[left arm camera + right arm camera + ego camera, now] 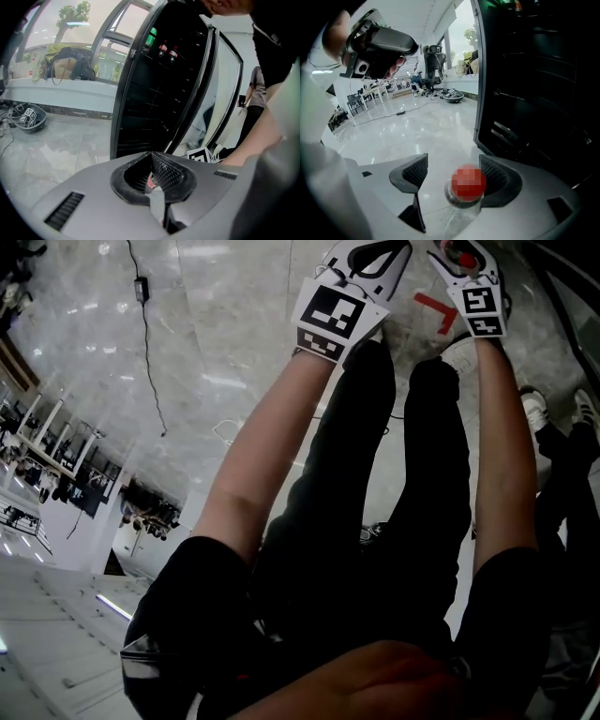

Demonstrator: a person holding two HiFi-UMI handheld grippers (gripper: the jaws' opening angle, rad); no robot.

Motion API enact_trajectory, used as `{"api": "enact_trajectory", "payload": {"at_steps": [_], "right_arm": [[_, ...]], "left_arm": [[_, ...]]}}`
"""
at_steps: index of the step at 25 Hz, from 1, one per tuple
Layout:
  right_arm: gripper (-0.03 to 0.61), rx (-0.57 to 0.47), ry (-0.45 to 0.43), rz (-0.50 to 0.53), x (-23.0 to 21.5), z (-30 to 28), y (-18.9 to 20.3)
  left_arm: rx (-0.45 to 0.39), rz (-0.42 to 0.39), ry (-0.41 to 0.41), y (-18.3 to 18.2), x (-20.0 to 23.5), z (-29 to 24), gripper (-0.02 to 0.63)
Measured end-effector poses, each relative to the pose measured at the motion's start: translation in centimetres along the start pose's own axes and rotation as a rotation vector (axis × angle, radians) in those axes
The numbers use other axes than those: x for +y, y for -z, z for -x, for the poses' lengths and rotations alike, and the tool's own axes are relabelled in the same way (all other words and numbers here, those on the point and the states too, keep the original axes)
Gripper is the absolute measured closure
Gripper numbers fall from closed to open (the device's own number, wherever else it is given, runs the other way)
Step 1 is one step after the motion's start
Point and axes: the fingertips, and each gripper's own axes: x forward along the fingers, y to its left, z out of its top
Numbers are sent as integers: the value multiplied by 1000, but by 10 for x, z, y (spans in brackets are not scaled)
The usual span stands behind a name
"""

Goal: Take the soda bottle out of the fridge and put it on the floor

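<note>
A clear soda bottle with a red cap (468, 183) stands between the jaws of my right gripper (453, 174), close against the right pad (497, 177), with a wide gap to the left pad. The jaws are open. In the head view the cap (463, 257) shows at the tip of the right gripper (466, 266), low over the floor. My left gripper (151, 161) is shut with nothing held and hangs beside it (373, 261). The open black fridge (159, 89) holds a green bottle (151, 37) and two red-capped bottles (167, 50) on its top shelf.
The fridge (534, 89) stands right of the right gripper, its door (227, 89) swung open. Glossy marble floor (412, 126) stretches left. A red floor mark (437, 307), another person's shoes (536, 409), a floor cable (150, 352) and a round grey object (29, 119) are around.
</note>
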Motion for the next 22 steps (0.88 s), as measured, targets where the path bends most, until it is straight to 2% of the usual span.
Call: {"api": "enact_trajectory", "payload": {"at_steps": [4,7,13,15,16,17,19,22], "right_arm": [[258,2,8,30,4,49,-35],[258,-26,6,53,8,95,-76],[261,-230,33,-44,19,221,-193],[267,-298,11,-99,30,270,-233],[306,-329,-18,-121,36,293,-252],[371,-362,-51,-139,43,315,-272],[398,-424,-84,-159,52,360,-311],[469,-501,-77,-166,61,423,-367]], "left_arm": [[-18,-17,-2,-39,-19,28,609],[-24,-42,-3,-75,-35,51,609],[-101,-33,2,-161,-77,109,608],[-124,-32,19,-191,-99,133,607],[-134,-37,32,-206,-111,144,607],[-146,-49,47,-223,-123,155,609],[-169,-85,79,-256,-150,177,609],[-200,-141,115,-302,-186,217,609]]}}
